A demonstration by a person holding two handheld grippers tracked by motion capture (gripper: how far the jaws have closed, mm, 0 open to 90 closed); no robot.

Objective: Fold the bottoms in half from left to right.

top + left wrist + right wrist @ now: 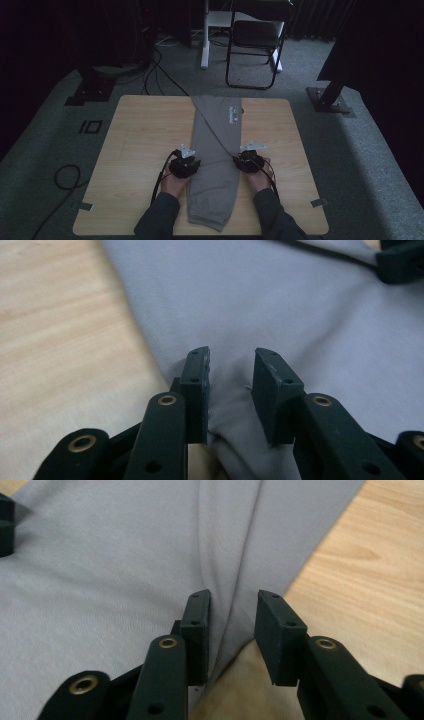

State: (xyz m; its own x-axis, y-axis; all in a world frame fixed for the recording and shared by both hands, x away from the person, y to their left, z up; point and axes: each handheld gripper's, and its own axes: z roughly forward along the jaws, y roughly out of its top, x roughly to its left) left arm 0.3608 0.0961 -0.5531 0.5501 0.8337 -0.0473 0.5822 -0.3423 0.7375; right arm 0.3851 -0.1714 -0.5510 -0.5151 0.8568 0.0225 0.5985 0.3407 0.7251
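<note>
the light wooden table with rounded corners [140,135] has wide bare board on both sides of the grey folded sweatpants of soft cotton [212,165]. to the left of the cloth and to the right of it the wood is free up to the table edges. the far end of the pants reaches the far table edge, and the cuffed end lies close to the near edge.

the person's forearms in dark sleeves come in from the bottom of the high view, one on each side of the pants, and they lean a little inward. the left gripper [184,165] sits at the left edge of the cloth, about the middle of its length, and the right gripper [248,161] sits at the right edge opposite to it. both point toward the cloth.

in the left gripper view the left gripper [231,377] has its jaws partly open, with a fold of the grey cloth edge rising in the gap between them; the pads do not press it. in the right gripper view the right gripper [232,620] is also partly open, and a ridge of the cloth edge runs between the jaws, close to the left pad, without a clear squeeze.

the long axis of the pants runs from the near edge to the far edge. the white printed mark [233,115] is at the far end.
</note>
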